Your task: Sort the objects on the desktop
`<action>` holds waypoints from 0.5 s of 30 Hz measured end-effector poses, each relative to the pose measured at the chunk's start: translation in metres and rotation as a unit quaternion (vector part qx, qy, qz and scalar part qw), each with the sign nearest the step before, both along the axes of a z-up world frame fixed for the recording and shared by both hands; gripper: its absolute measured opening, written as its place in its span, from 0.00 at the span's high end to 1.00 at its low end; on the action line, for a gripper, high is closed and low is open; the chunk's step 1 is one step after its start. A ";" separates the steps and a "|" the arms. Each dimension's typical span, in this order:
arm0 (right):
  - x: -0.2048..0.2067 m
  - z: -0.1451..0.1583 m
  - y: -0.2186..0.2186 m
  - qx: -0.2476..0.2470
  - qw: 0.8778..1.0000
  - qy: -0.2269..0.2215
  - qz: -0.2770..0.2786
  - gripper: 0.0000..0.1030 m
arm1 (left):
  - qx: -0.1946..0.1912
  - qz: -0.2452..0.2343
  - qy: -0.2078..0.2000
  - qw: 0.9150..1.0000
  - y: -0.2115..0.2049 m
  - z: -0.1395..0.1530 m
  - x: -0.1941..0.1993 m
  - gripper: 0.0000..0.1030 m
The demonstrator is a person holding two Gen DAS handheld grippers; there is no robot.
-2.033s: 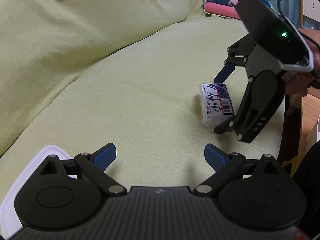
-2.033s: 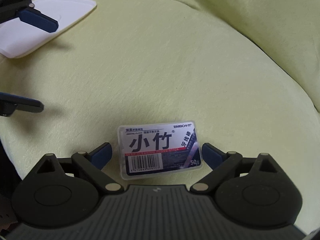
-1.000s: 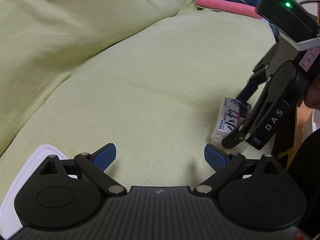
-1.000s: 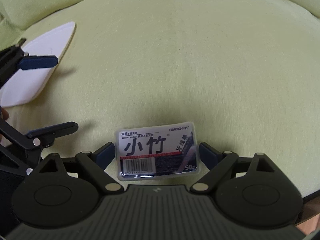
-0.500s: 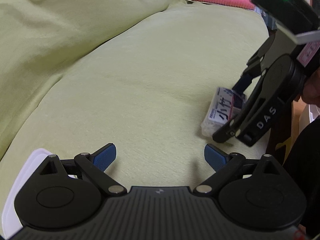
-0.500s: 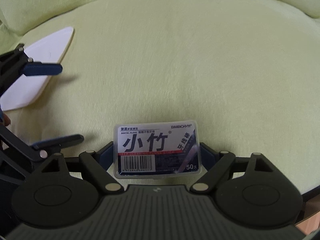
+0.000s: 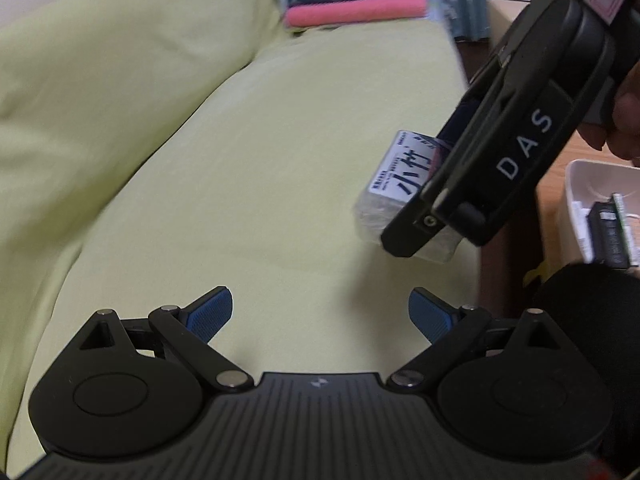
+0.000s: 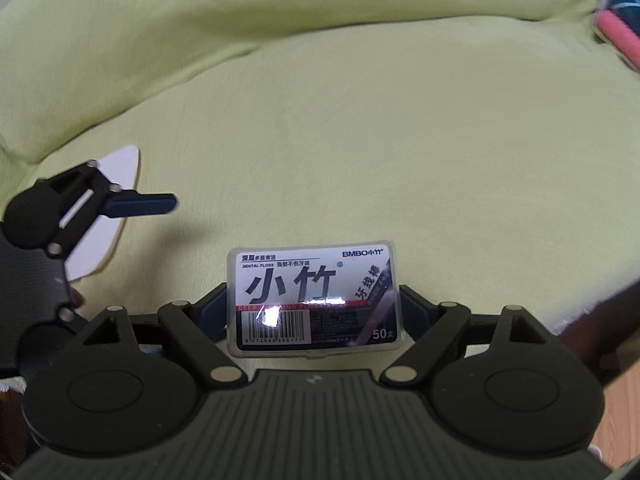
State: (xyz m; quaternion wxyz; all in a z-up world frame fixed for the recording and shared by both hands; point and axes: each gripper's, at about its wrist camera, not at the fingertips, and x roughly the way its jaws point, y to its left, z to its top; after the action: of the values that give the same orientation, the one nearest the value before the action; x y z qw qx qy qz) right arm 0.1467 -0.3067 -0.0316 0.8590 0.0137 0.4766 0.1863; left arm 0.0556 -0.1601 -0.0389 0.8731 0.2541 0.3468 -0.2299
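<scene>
A clear plastic dental floss box (image 8: pixel 313 300) with a dark label and barcode is clamped between my right gripper's blue pads, held above the yellow-green sofa seat. My right gripper (image 8: pixel 313 310) is shut on its two short sides. In the left wrist view the same box (image 7: pixel 400 192) hangs at the right, half hidden behind the black right gripper (image 7: pixel 436 200). My left gripper (image 7: pixel 320 314) is open with nothing between its blue pads, low over the seat. It also shows at the left of the right wrist view as the left gripper (image 8: pixel 132 205).
A flat white lid (image 8: pixel 108 216) lies on the seat under the left gripper. Folded pink and navy cloths (image 7: pixel 352 0) sit at the sofa's far end. A white bin (image 7: pixel 580 196) with small items stands off the seat's right edge, beside a wooden surface.
My right gripper closed on the floss box and lifted it off the seat, toward the sofa's right edge. The left gripper stayed open and drifted a little.
</scene>
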 end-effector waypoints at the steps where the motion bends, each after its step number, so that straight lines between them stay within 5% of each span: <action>1: -0.006 0.004 -0.006 -0.001 1.000 -0.004 -0.005 0.19 | 0.000 -0.011 -0.003 1.000 -0.007 0.003 -0.001 0.06; 8: -0.048 0.024 -0.053 -0.013 0.998 -0.021 -0.063 0.19 | 0.002 -0.098 -0.020 0.995 -0.066 0.015 -0.012 0.06; 15: -0.099 0.022 -0.113 -0.029 0.990 -0.018 -0.135 0.19 | 0.008 -0.191 -0.015 0.981 -0.134 0.007 -0.036 0.06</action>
State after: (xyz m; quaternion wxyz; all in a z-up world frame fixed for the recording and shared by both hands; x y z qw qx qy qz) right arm 0.0481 -0.4200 -0.0092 0.8848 0.0493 0.4600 0.0548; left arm 0.0192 -0.2945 -0.0319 0.8160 0.3262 0.2806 -0.3860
